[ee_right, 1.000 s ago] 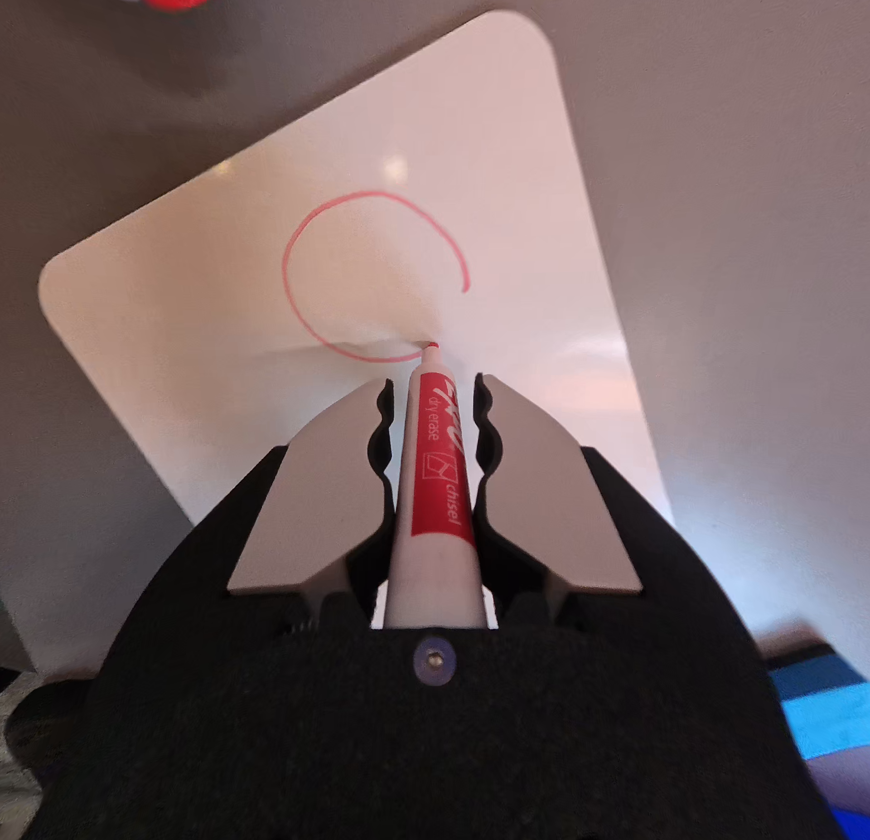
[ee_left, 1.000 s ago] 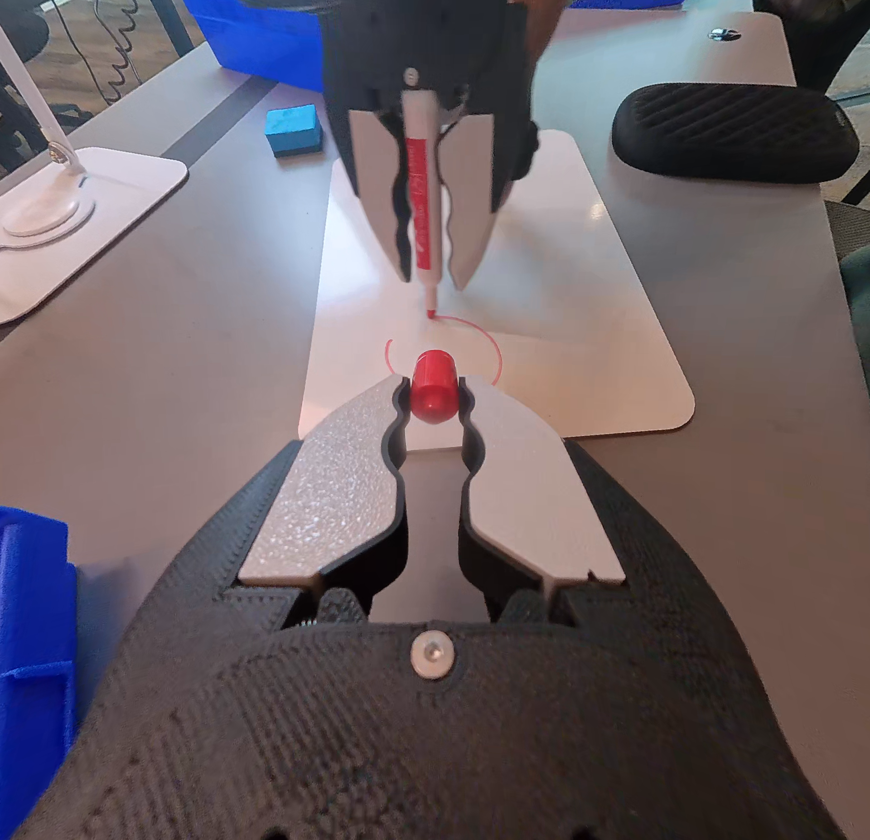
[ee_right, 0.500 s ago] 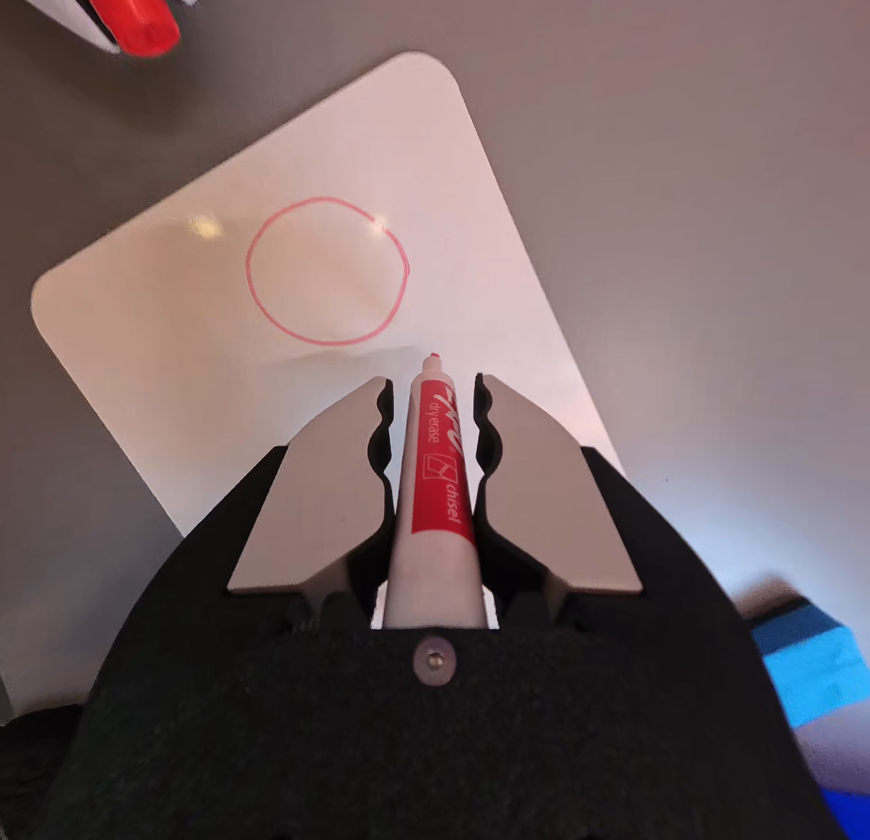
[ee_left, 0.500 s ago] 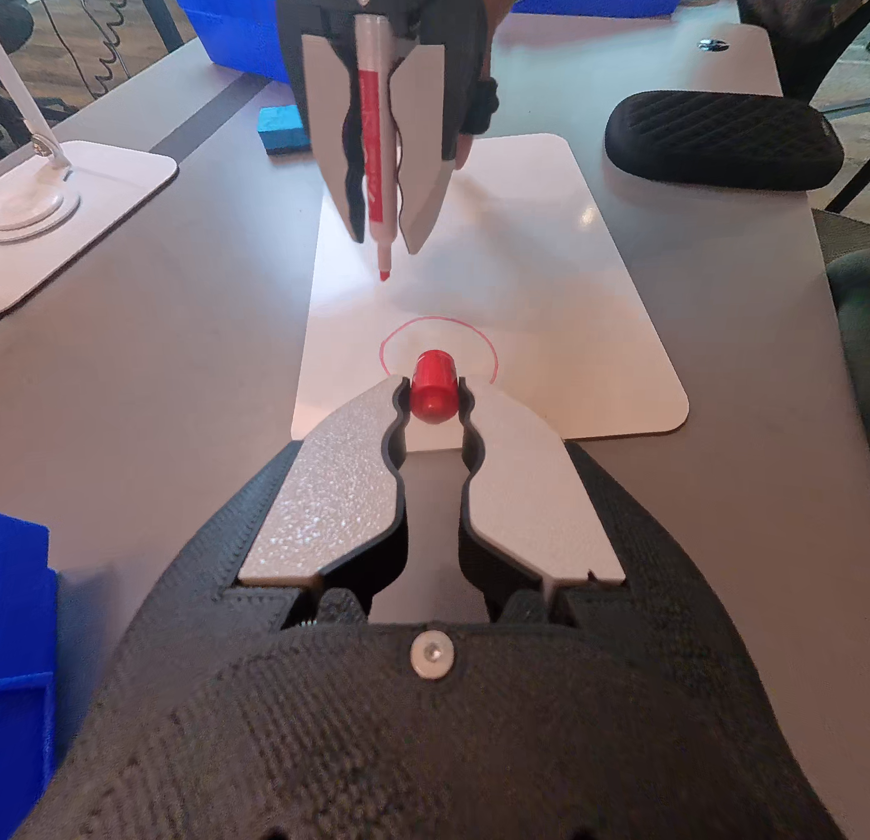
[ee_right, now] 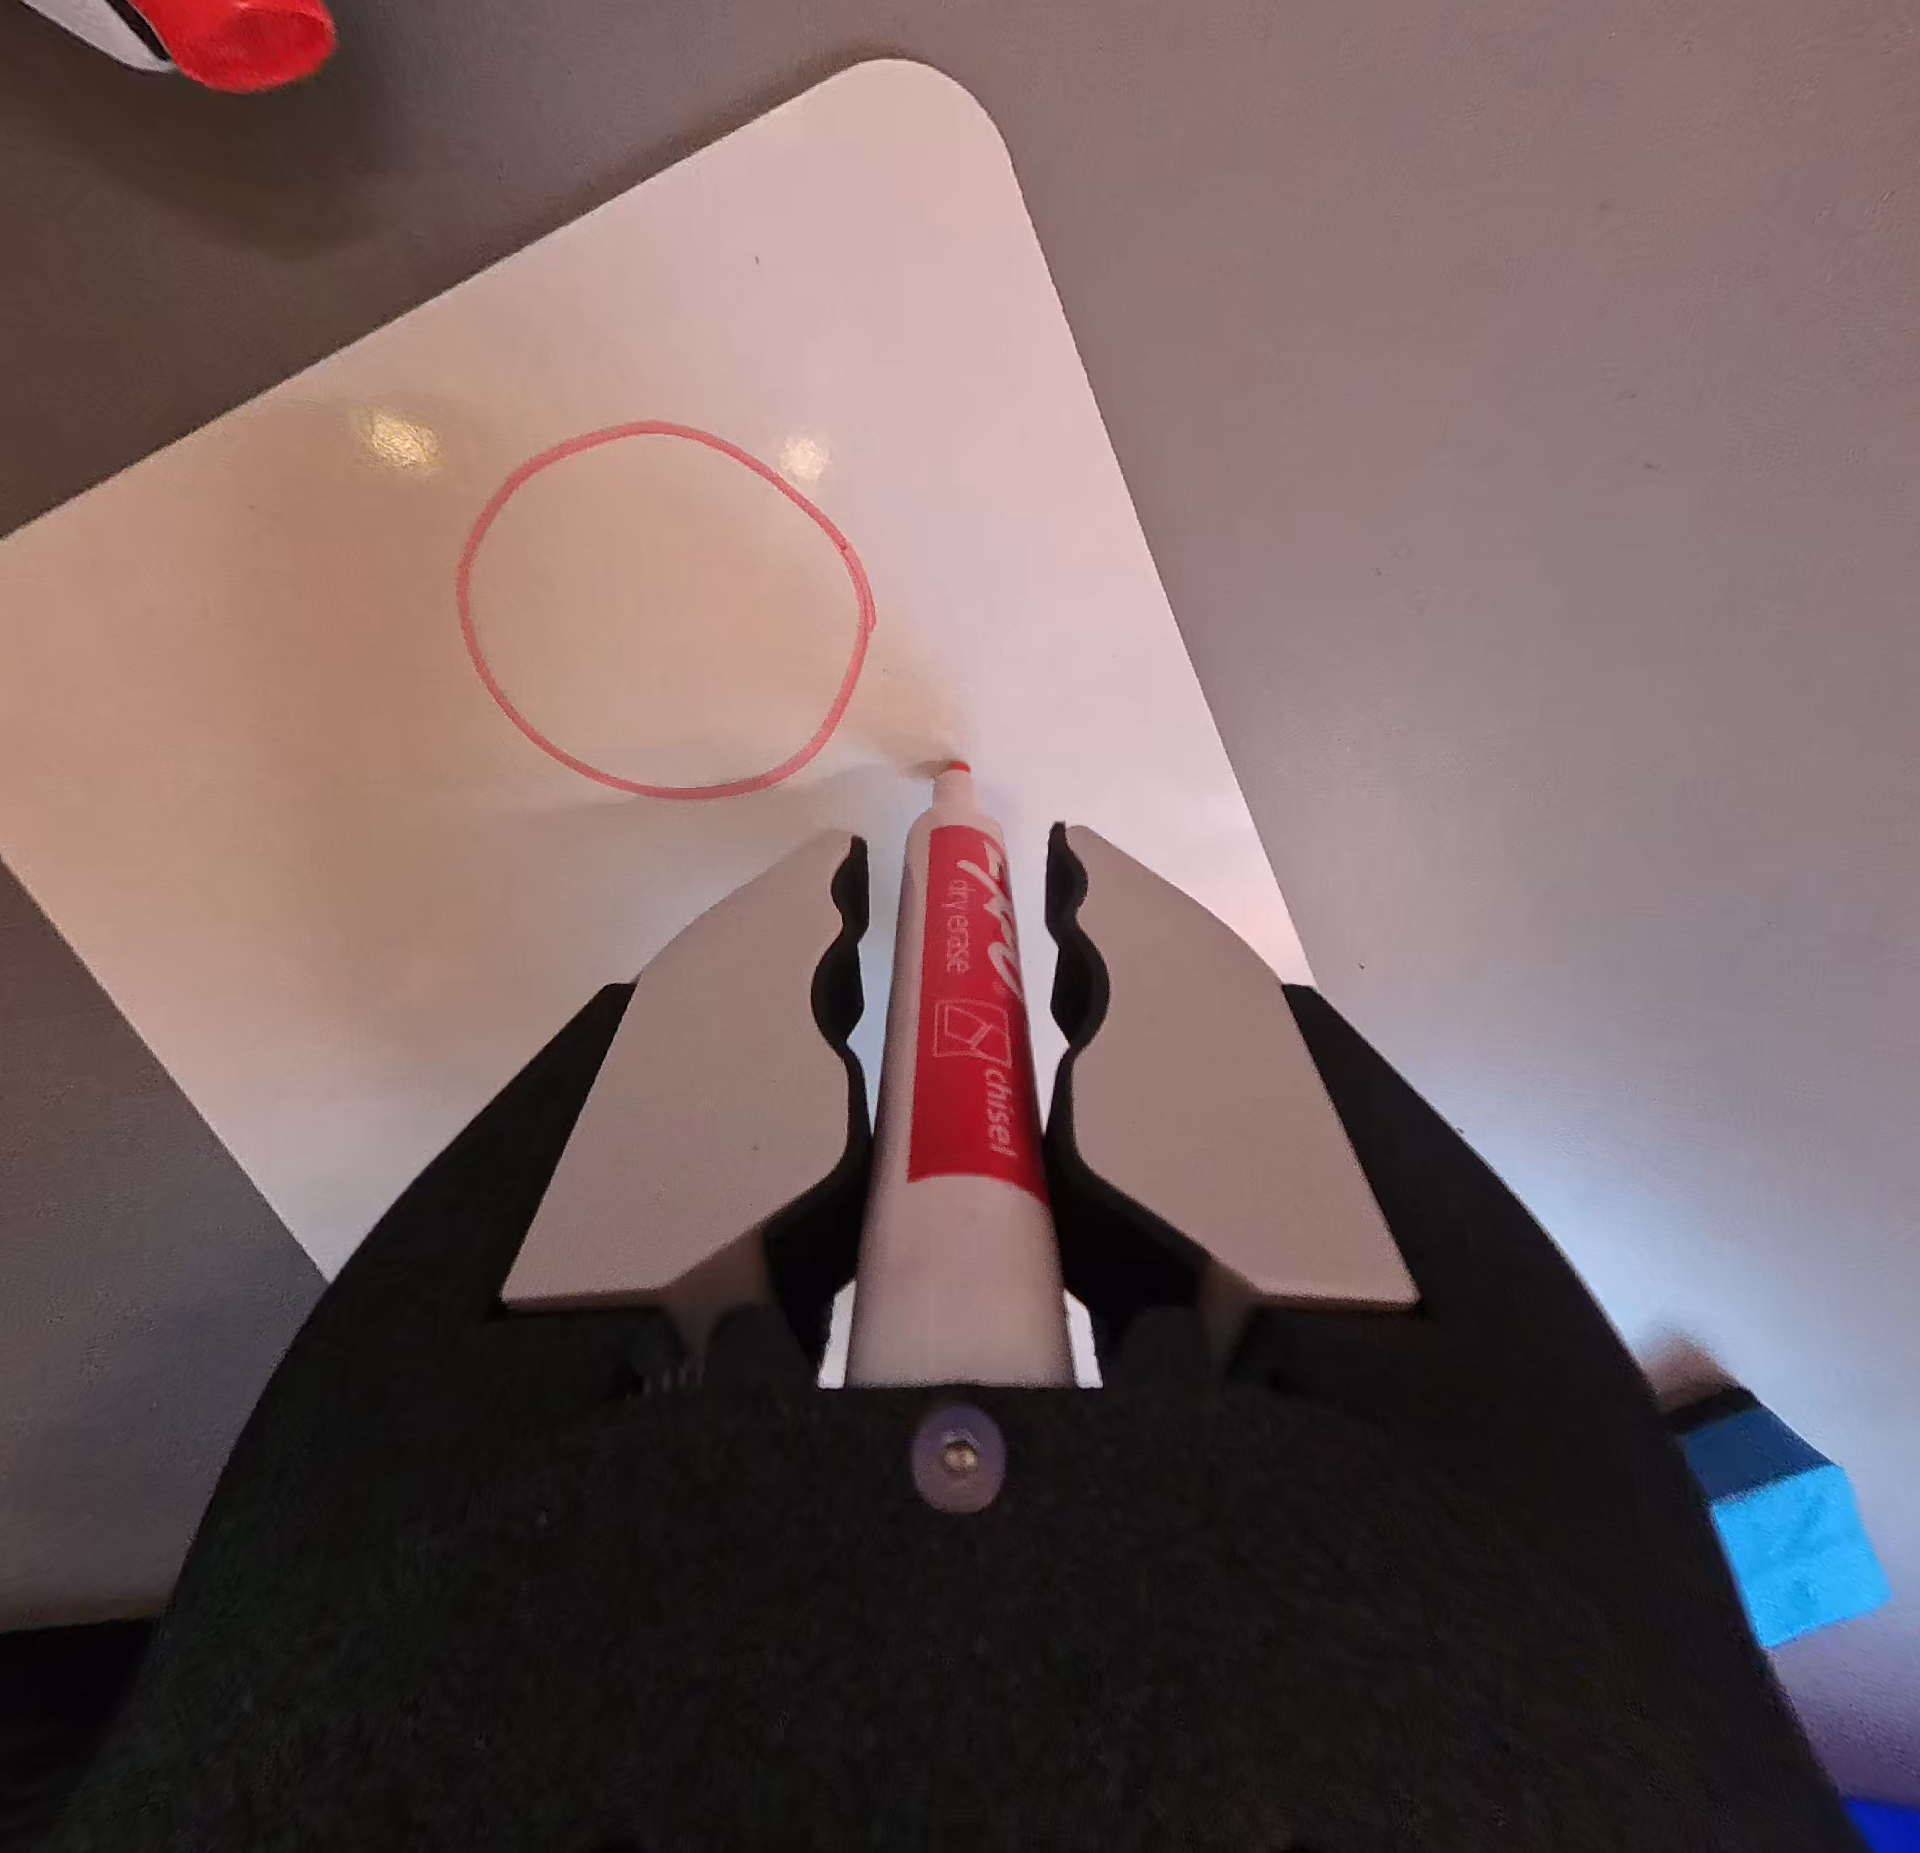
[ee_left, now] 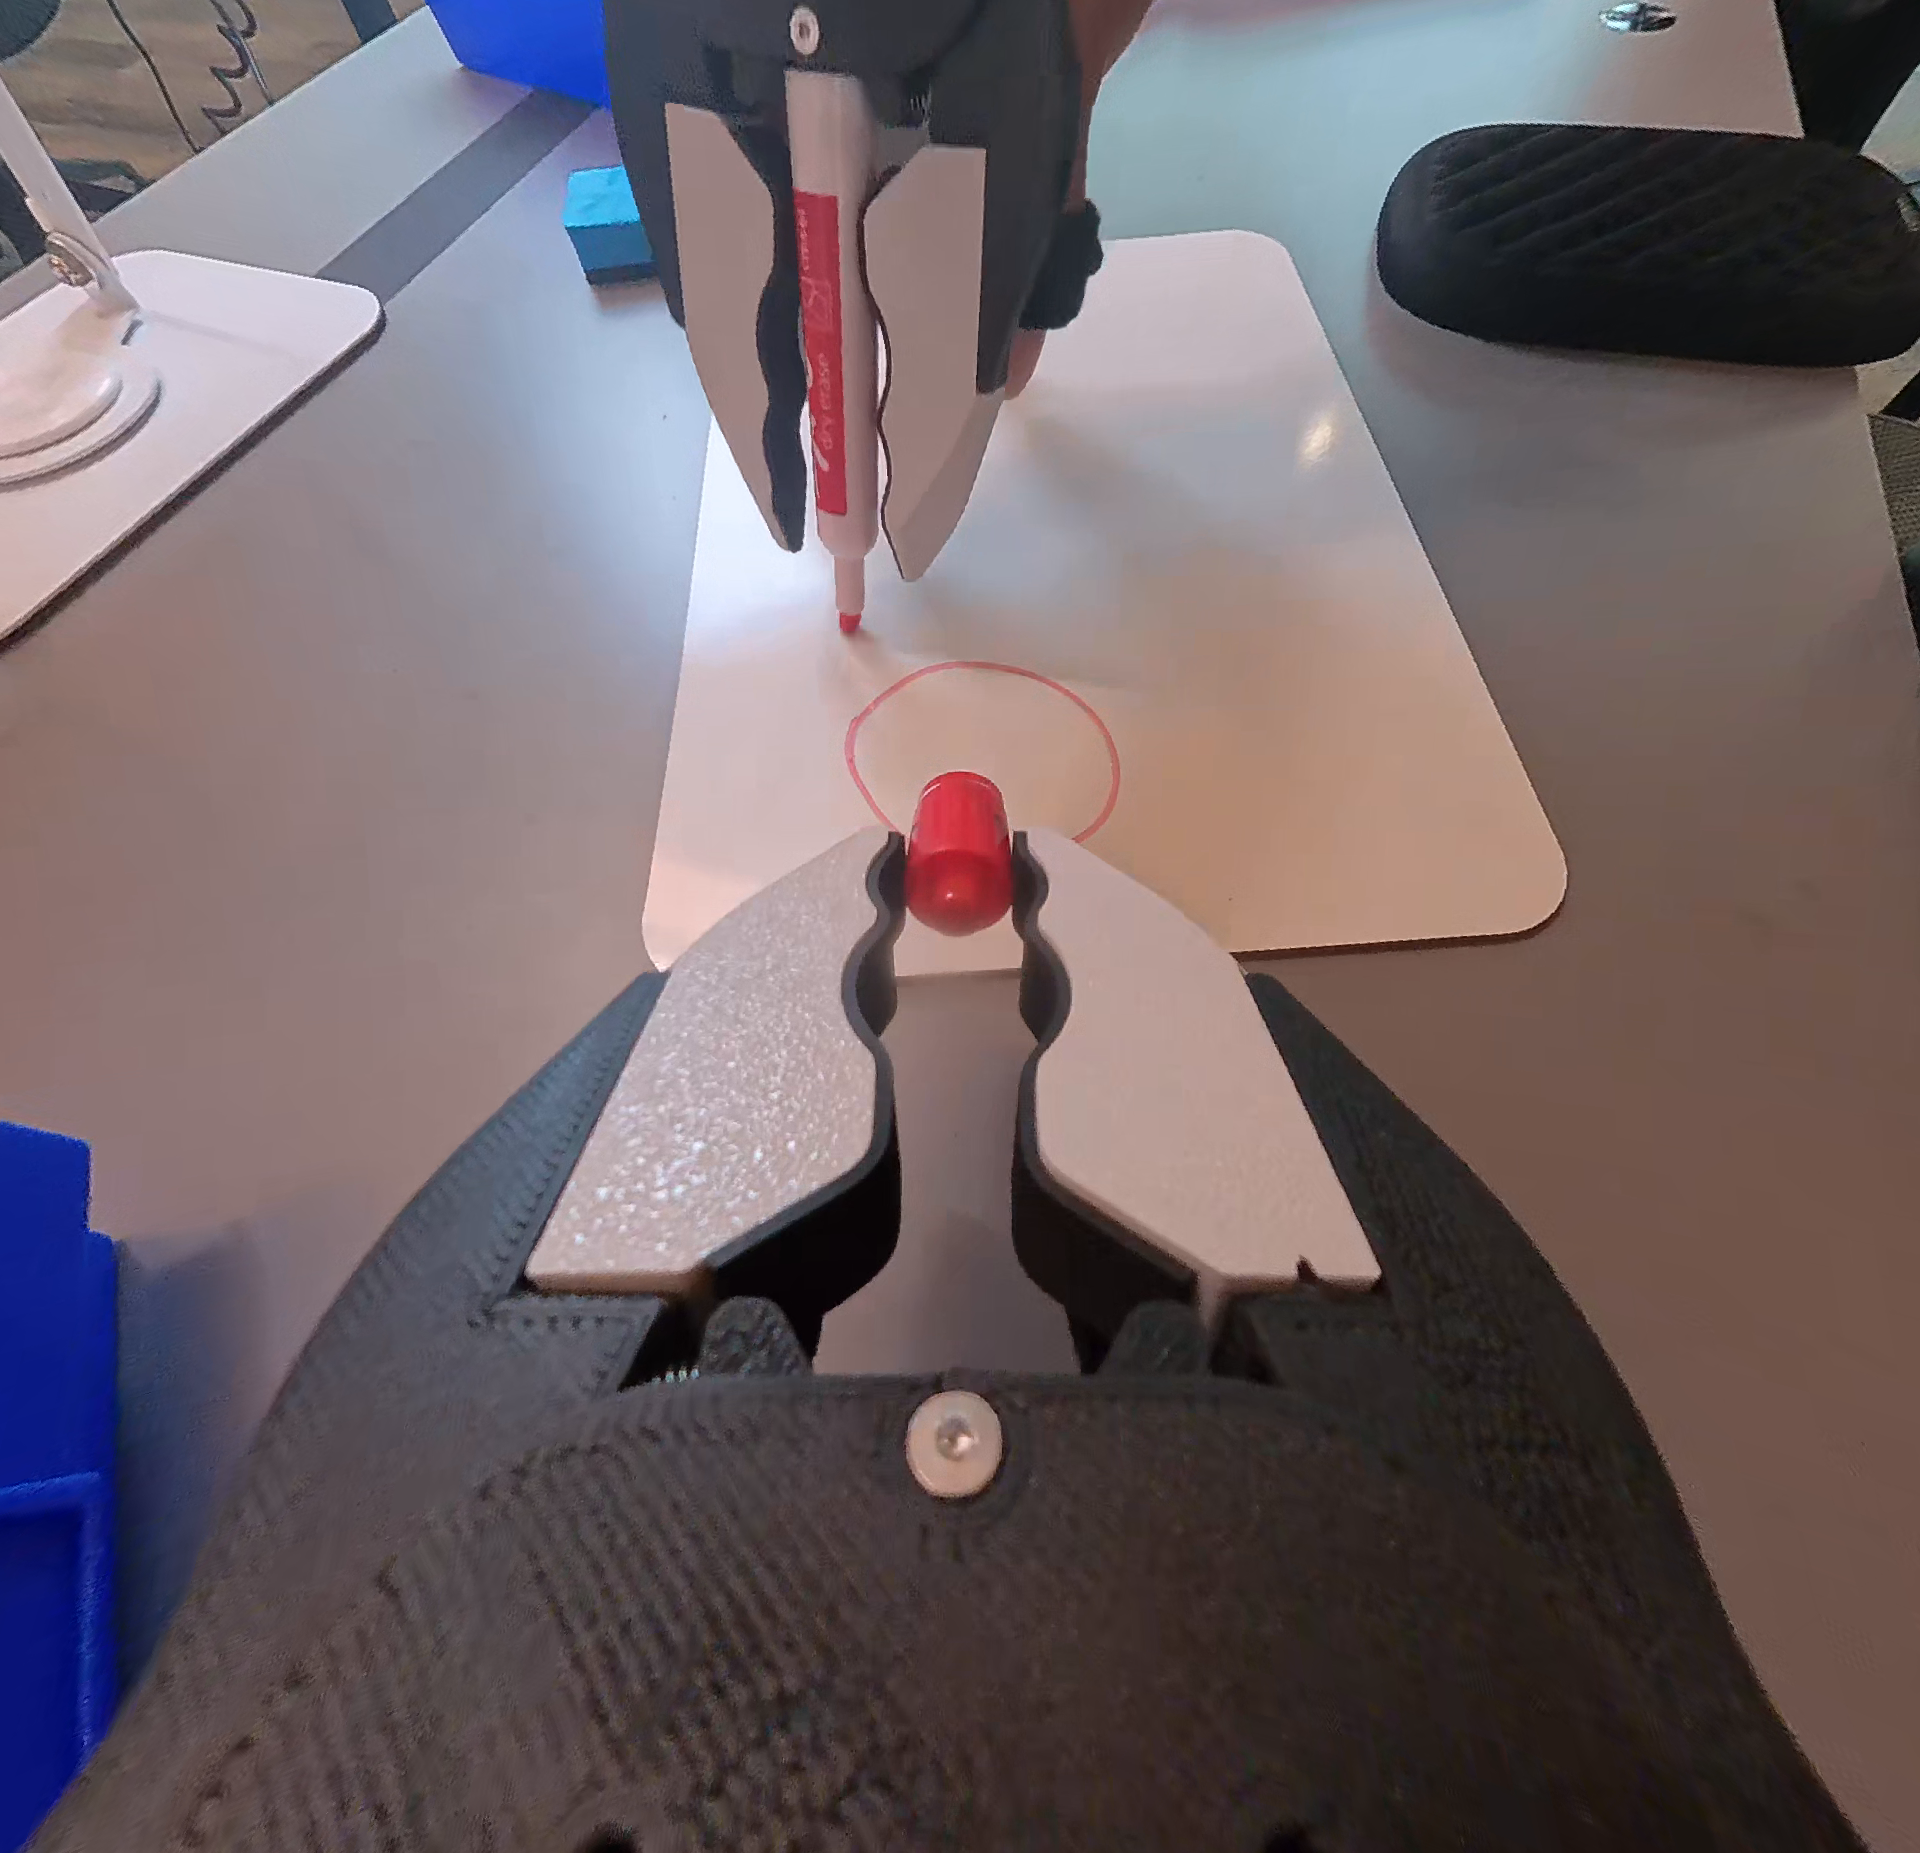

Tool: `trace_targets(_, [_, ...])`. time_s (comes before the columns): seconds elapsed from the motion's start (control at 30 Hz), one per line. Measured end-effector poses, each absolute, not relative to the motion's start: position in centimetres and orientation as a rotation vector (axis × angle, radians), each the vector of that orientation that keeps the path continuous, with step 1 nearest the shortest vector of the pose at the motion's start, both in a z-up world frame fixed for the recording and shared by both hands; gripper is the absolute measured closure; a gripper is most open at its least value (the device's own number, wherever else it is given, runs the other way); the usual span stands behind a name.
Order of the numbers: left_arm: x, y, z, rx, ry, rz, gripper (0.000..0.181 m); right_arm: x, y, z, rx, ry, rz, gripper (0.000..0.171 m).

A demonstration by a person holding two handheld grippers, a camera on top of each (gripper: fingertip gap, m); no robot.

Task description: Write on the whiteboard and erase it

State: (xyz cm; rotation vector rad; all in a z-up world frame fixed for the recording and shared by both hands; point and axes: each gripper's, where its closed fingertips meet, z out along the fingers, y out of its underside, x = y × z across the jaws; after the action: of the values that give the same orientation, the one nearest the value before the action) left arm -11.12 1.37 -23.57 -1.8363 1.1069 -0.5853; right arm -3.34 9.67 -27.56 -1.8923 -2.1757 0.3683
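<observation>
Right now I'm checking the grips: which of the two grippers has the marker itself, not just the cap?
The right gripper, shut on the uncapped red marker with its tip at the whiteboard. The left gripper pinches only the red cap.

A big grey table fills the room here. A black pad, a white stand and blue bins sit on it. Brown wood floor shows far back.

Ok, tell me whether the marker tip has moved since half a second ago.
Yes. The marker tip has come down toward the whiteboard, beside the red circle.
</observation>
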Motion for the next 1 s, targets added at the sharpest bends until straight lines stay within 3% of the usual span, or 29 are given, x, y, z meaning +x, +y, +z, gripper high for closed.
trace_targets(0.4, [-10.9, 1.1, -23.3, -1.825, 1.112, -0.599, 0.162, 0.5, 4.7, -27.5, -1.909, -2.292, 0.353, 0.138])
trace_targets(1.0, [-11.1, 1.2, -23.2, -1.826, 1.107, -0.603, 0.162, -3.7, 9.5, -27.2, -1.870, -2.137, 0.395, 0.138])
